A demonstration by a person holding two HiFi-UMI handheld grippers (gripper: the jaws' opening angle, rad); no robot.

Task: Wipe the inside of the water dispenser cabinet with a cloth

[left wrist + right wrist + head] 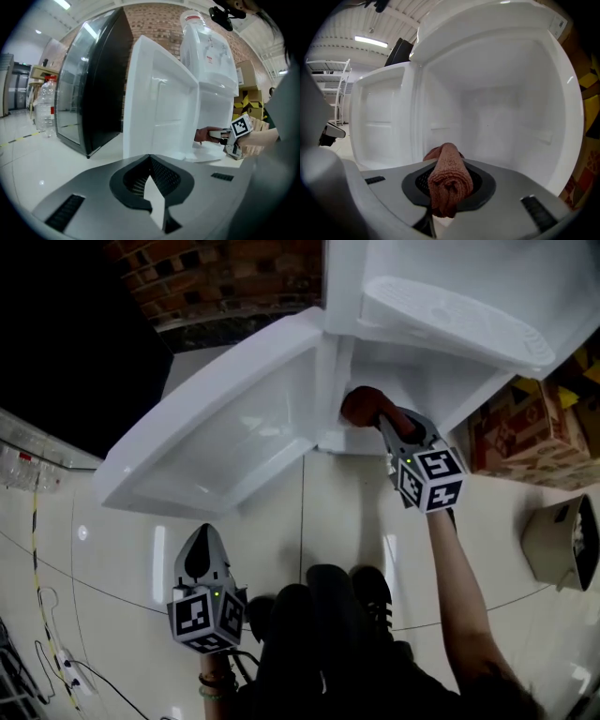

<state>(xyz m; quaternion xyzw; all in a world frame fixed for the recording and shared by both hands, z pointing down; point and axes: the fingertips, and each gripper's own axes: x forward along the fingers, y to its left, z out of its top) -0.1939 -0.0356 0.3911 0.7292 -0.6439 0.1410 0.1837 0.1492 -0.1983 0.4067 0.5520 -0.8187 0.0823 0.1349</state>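
**Observer:** Right claw (382, 424) is clamped on the rolled reddish cloth (447, 176). You hold it at the mouth of the cabinet (501, 108), low on the hinge side. The roll juts past the tips, probably so fabric rather than claw meets the white wall.

**Operator:** Touching yet?

**Observer:** Cannot tell from here.

**Operator:** And my left?

**Observer:** Left claw (150, 159) is pressed together with nothing in it. You hold it low over the floor (337, 512), well apart from the door (216, 427). The door stands wide open, so your reach is clear. The left looks parked out of the way.

**Operator:** Any writing?

**Observer:** The bottle (199, 26) atop the water dispenser (213, 84) has a red band, its print too small to read. The cardboard boxes (525, 423) show print, also unreadable. The cube (429, 479) on your right claw carries only square markers.
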